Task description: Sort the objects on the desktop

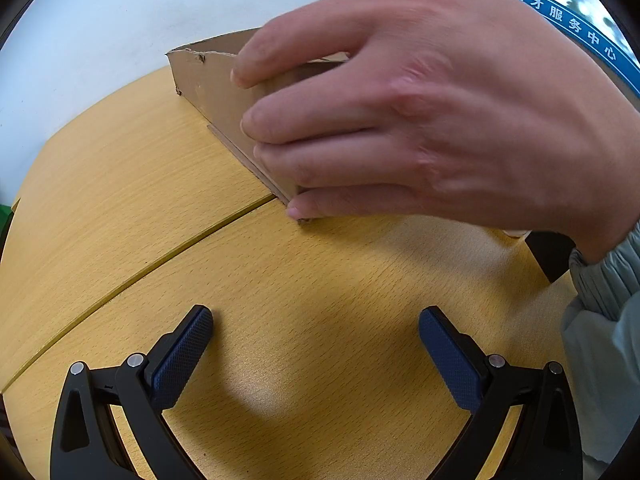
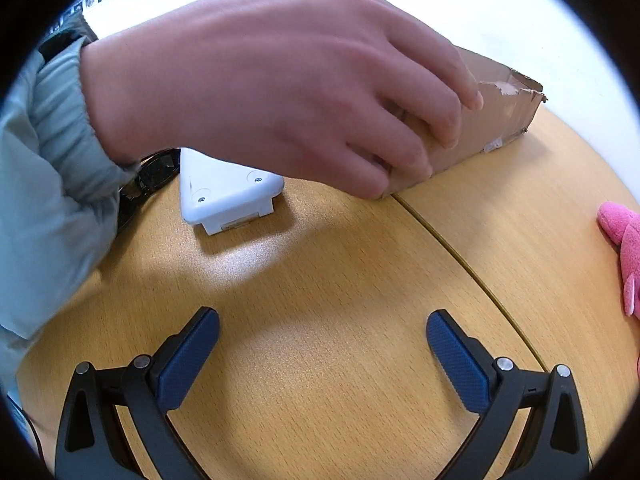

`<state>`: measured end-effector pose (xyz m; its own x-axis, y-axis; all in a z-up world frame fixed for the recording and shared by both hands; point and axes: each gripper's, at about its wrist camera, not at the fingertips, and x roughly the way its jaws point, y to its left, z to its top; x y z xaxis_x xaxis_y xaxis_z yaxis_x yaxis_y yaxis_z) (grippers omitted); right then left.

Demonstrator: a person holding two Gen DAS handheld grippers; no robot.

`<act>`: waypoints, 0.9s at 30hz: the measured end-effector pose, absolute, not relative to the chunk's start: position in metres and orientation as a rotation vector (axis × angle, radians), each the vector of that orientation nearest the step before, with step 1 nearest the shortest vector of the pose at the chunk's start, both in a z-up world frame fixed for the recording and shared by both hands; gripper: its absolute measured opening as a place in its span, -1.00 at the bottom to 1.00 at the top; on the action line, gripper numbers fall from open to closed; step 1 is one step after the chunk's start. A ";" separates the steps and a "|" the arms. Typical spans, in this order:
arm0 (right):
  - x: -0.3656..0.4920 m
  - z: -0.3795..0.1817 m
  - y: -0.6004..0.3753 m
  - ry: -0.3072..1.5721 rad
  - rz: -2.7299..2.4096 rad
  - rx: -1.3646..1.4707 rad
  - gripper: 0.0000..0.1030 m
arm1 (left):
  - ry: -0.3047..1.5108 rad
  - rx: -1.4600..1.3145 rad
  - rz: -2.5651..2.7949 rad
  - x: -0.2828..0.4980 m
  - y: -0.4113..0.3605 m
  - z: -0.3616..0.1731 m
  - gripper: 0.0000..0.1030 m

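A shallow brown cardboard box (image 1: 204, 80) (image 2: 500, 120) with torn edges stands on the wooden table (image 1: 280, 280) (image 2: 320, 280). A person's bare hand (image 1: 420, 112) (image 2: 260, 92) grips the box's near corner. My left gripper (image 1: 316, 322) is open over bare wood, well short of the box. My right gripper (image 2: 322, 326) is also open with nothing between its fingers. A white triangular plastic device (image 2: 224, 192) lies left of the box in the right wrist view. A pink plush toy (image 2: 624, 240) shows at the right edge.
A black object (image 2: 148, 184), perhaps glasses, lies partly under the person's pale green sleeve (image 2: 52, 160). A seam (image 1: 140, 268) (image 2: 460, 256) runs across the tabletop. A white wall and a blue sign (image 1: 560, 16) stand behind the table.
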<state>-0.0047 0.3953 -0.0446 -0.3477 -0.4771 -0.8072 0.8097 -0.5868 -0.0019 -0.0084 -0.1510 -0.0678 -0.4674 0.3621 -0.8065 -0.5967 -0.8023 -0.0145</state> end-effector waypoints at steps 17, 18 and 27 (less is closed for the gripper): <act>0.000 -0.043 0.392 0.523 -2.006 1.016 1.00 | 0.364 -1.153 2.264 -0.005 -0.154 -0.068 1.00; 0.000 -0.043 0.392 0.522 -2.006 1.016 1.00 | 0.364 -1.153 2.264 -0.005 -0.154 -0.068 1.00; 0.000 -0.044 0.392 0.523 -2.006 1.016 1.00 | 0.363 -1.153 2.264 -0.004 -0.155 -0.068 1.00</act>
<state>0.0001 0.3916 -0.0439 -0.3489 -0.4761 -0.8073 0.8095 -0.5871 -0.0036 -0.0042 -0.1547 -0.0682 -0.4681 0.3623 -0.8060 -0.5963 -0.8026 -0.0144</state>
